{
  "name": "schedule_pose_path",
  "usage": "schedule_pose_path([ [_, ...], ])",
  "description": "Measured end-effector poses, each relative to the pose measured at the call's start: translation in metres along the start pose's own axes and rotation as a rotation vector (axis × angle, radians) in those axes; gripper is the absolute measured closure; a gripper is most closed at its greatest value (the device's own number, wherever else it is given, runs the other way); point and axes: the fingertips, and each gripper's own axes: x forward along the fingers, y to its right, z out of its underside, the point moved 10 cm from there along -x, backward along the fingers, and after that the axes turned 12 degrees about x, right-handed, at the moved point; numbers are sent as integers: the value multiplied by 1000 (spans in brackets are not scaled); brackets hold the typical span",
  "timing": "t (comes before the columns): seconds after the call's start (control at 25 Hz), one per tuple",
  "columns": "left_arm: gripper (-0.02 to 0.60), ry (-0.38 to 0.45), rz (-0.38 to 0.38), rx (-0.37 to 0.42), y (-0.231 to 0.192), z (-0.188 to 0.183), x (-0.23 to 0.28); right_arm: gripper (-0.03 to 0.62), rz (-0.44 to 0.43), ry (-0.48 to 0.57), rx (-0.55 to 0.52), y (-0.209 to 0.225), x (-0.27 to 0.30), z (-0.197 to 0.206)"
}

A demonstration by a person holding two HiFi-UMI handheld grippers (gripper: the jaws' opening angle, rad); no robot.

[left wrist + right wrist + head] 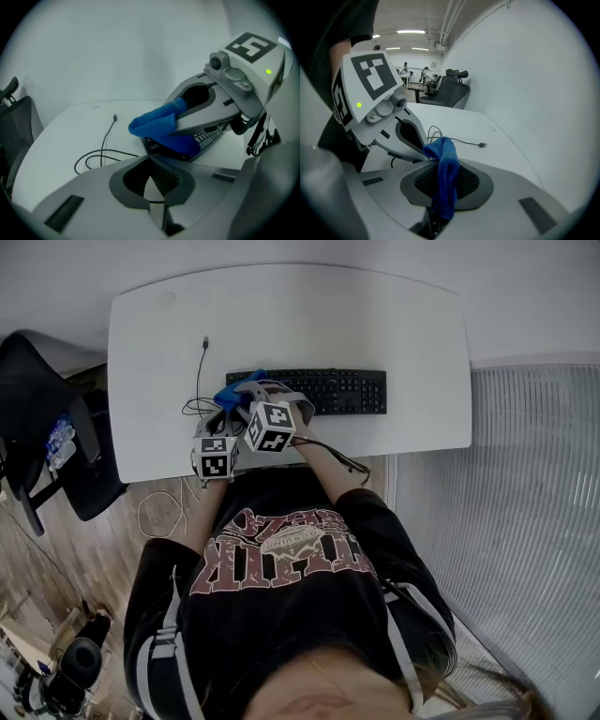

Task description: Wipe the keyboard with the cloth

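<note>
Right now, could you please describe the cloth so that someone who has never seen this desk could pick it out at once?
On the white desk lies a black keyboard, and the cloth sits over its left end, pinched in the right gripper. It is the only bright blue, soft thing there; the cable beside it is thin and black.

At the black keyboard (pixel 342 391)'s left end, the grey right gripper (pixel 442 163) pinches a blue cloth (pixel 448 174); the grey left gripper (pixel 150 160) has its jaws together, empty.
</note>
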Motion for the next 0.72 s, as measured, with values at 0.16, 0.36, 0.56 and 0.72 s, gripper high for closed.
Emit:
schedule_pose_path([
  [0.16,552,1,15,4,1,1,-1,530,-37,-51,-14,-8,15,4],
  [0.36,552,-2,15,25,2,2,0,530,-21,-81,-87,-17,23,9],
  [0.56,552,-2,7,17,3,2,1,530,-9,-66,-74,-19,23,13],
  [0.72,552,-11,-1,13,3,4,2,530,-2,-60,-92,-20,23,15],
])
